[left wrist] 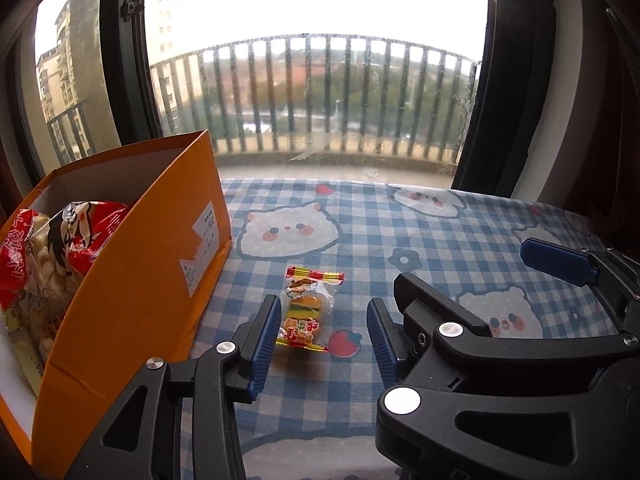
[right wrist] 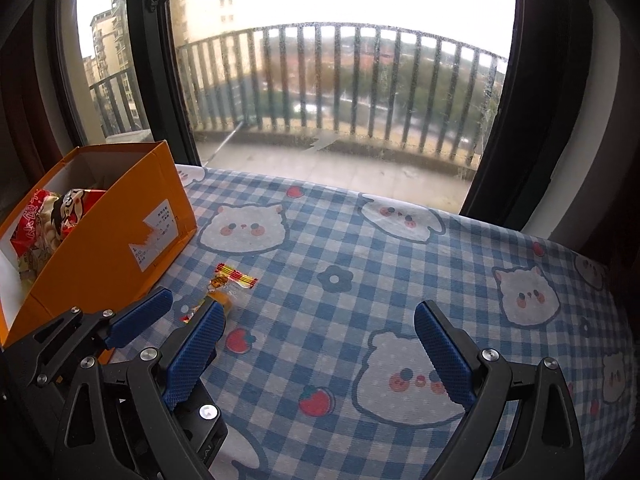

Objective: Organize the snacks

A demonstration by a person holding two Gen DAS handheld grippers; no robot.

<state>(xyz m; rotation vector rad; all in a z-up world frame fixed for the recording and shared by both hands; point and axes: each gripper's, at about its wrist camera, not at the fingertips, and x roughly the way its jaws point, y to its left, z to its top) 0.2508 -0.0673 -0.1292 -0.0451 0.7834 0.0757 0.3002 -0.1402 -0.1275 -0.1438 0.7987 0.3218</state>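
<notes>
Blue-checked tablecloth with bear prints over table, set against window with balcony railing. At left edge, orange box, open top, red snack bags inside. Just right of box, burger candy packet flat on cloth. Left gripper apart, straddling packet, pads clear. Right gripper wide apart, empty. Right wrist view: packet half hidden behind left gripper finger.

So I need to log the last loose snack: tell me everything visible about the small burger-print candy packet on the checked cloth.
The small clear-plastic candy packet has a red-and-yellow striped crimped top edge, a cartoon burger print, a burger-shaped sweet inside and colourful lettering below. It lies flat on the blue-checked tablecloth, just right of the orange cardboard box, apart from it. The left gripper is open around it; whether a pad touches it is unclear.
</notes>
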